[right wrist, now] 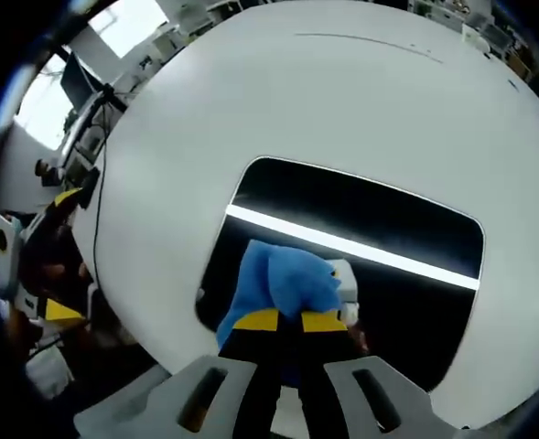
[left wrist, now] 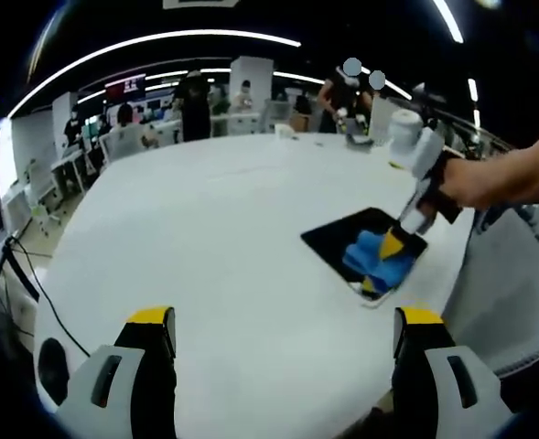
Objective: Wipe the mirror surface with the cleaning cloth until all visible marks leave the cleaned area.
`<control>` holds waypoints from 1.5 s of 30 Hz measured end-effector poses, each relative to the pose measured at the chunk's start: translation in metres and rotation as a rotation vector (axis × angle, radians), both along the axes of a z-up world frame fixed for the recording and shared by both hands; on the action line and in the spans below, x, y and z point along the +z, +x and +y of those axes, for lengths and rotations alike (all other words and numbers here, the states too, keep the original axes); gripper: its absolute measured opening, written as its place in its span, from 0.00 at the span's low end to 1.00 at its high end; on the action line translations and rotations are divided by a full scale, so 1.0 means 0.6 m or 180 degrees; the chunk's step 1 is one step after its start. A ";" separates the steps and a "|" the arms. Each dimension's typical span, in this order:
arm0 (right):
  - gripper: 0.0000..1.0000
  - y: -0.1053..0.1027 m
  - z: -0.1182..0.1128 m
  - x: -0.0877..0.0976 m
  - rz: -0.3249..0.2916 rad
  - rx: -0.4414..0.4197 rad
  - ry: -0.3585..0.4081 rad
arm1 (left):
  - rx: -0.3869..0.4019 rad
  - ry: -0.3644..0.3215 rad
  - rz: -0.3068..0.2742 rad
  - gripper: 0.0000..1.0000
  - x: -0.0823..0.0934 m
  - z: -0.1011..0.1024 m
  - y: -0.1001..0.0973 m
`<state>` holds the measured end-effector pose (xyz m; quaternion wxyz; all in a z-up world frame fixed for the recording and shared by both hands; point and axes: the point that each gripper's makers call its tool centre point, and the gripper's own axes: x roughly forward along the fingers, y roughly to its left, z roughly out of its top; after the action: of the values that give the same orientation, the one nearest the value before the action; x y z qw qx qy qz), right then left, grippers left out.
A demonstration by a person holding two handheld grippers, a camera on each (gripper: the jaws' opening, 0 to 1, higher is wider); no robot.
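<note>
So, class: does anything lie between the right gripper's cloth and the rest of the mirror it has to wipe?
Nothing visible does. The right gripper presses the blue cloth on the mirror, whose remaining dark surface lies bare, crossed by a reflected light strip.

The blue cleaning cloth covers part of the mirror, and the right tool hides the cloth's lower edge. In the left gripper view, the people beyond the bench are too small and blurred to make out.
</note>
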<state>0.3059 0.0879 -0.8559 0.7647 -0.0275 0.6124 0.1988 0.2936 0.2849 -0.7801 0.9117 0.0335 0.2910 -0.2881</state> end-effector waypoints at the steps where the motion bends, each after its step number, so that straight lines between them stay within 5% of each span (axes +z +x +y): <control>1: 0.00 -0.002 0.000 0.000 0.0000 0.0002 0.0003 | 0.0000 0.0004 0.0004 1.00 0.000 0.000 0.000; 45: 0.00 -0.058 0.009 0.001 0.0077 0.0045 0.0137 | -0.0056 0.0006 0.0023 1.00 -0.005 -0.022 0.004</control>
<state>0.2712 0.0932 -0.8552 0.7562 -0.0130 0.6169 0.2176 0.2961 0.2717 -0.7833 0.9080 0.0359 0.2942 -0.2960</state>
